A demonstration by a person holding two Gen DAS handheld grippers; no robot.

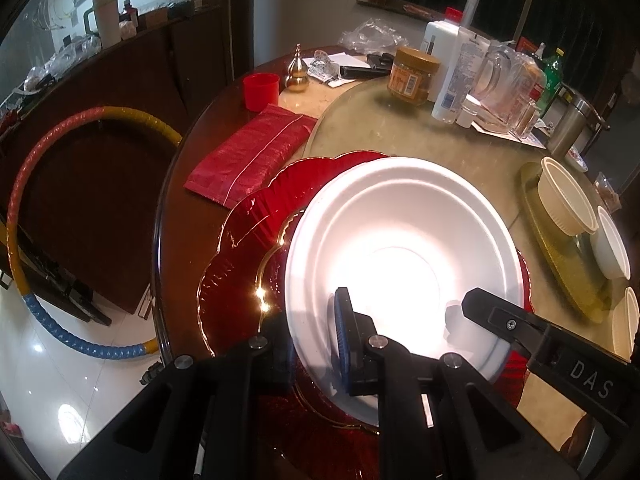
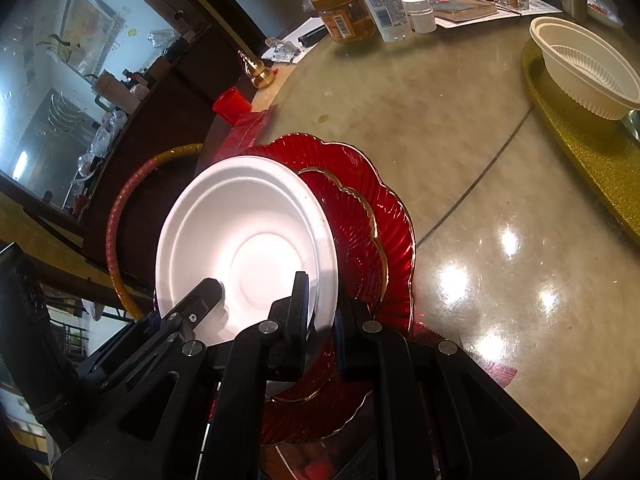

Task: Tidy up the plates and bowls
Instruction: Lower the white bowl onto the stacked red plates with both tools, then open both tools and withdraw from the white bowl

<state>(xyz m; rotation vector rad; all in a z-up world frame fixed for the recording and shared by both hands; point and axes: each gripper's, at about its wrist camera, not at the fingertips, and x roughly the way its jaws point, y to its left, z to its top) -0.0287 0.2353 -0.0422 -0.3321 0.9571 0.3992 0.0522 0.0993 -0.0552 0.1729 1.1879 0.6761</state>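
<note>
Left tongs (image 1: 316,340): closed on the near rim of the white foam plate (image 1: 400,264); the blue-padded finger lies inside the rim, the other finger beneath it.
Right tongs (image 2: 322,316): pinching the same white foam plate at its near edge, one finger on the plate's upper face, the other below the rim.
White foam plate: tilted, held by both tongs, just above the small red plate (image 2: 352,240); I cannot tell whether its far edge touches.
Small red plate: gold-rimmed and scalloped, resting on the large red plate (image 2: 384,200), directly under the foam plate.
Large red plate: flat on the tabletop (image 2: 460,140), under both tongs.
Cream bowl (image 2: 584,68): ahead and to the right of the right tongs, standing on a gold tray (image 2: 580,140), well apart from the plates.
White bowls (image 1: 610,244): on the same tray, right of the left tongs.
Red packet (image 1: 252,152): ahead and left of the left tongs, beside the large red plate.
Red cup (image 1: 261,91): beyond the packet.
Jar and bottles (image 1: 414,76): far ahead.
</note>
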